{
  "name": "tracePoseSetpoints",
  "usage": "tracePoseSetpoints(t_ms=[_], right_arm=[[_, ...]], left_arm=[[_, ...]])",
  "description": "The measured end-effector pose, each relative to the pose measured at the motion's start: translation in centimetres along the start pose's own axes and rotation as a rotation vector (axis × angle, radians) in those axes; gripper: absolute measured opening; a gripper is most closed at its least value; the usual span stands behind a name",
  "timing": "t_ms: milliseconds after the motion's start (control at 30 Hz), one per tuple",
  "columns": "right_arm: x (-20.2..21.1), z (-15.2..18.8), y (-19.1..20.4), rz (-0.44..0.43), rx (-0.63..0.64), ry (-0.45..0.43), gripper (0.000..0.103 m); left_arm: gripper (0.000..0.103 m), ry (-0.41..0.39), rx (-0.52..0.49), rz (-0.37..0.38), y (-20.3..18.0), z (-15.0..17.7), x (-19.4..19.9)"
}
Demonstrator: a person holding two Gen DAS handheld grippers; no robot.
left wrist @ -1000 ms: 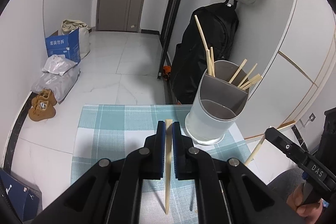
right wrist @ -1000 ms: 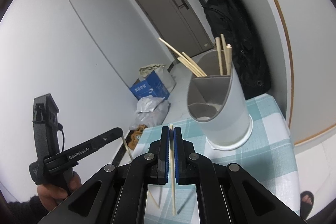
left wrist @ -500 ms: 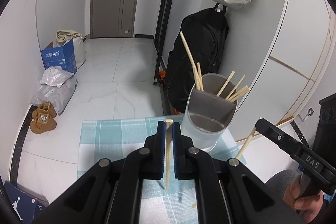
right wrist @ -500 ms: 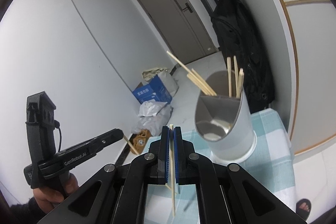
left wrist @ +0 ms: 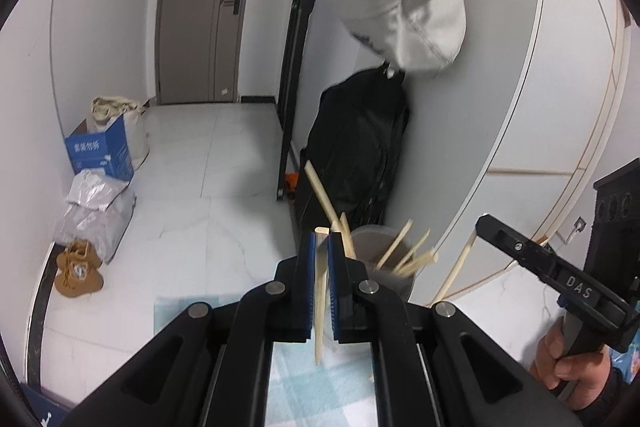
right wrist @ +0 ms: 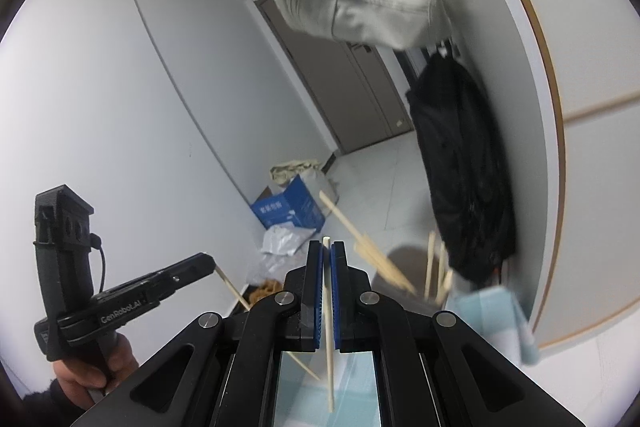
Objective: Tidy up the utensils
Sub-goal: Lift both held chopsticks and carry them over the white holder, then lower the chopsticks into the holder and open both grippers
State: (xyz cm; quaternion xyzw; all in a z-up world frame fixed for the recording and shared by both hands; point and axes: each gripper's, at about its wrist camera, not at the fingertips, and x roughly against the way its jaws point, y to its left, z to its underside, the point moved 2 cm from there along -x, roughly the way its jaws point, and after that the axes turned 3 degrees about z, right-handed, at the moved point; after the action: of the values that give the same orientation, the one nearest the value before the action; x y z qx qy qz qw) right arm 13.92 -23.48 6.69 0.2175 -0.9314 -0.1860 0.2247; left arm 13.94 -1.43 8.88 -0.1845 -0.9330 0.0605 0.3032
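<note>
Wooden chopstick (left wrist: pixel 320 291) clamped upright in the closed left gripper (left wrist: pixel 320 247); second chopstick (right wrist: pixel 328 311) clamped likewise in the closed right gripper (right wrist: pixel 327 251). Both hang above the checked cloth (left wrist: pixel 296 391); grey holder (left wrist: pixel 394 277) of chopsticks just beyond.

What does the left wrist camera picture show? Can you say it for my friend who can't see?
The left gripper pinches one wooden chopstick above a blue checked cloth. Behind it a grey holder has more chopsticks, and the right gripper holds another chopstick.
</note>
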Motion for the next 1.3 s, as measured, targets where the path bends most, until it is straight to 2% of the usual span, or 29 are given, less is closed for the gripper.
tracePoseSetpoints(t_ms=[200,367,567,833,1300], right_arm=[[-1.0,-4.9,-0.1,0.020,0.037,-0.045,0.003],[-2.4,-7.8,-0.4,0.063,0.061,-0.064,0.003],[-4.6,-9.3,-2.1,0.115,0.099,-0.071,0.003],[-6.9,-8.3,-3.5,0.161,0.166,-0.073,0.003],[-8.2,-4.4,-3.6,0.144,0.220,0.009,0.003]], left_arm=[[0.002,-0.048,-0.024,0.022,-1.3,-3.8,-1.0],[0.002,-0.075,-0.039,0.035,-2.2,-5.6,-2.6],[0.002,-0.062,-0.042,0.067,-2.4,-5.7,-5.6],[0.002,-0.002,-0.069,0.073,-1.7,-3.8,-8.0],[0.002,0.107,-0.112,0.103,-2.0,-2.4,-10.4]])
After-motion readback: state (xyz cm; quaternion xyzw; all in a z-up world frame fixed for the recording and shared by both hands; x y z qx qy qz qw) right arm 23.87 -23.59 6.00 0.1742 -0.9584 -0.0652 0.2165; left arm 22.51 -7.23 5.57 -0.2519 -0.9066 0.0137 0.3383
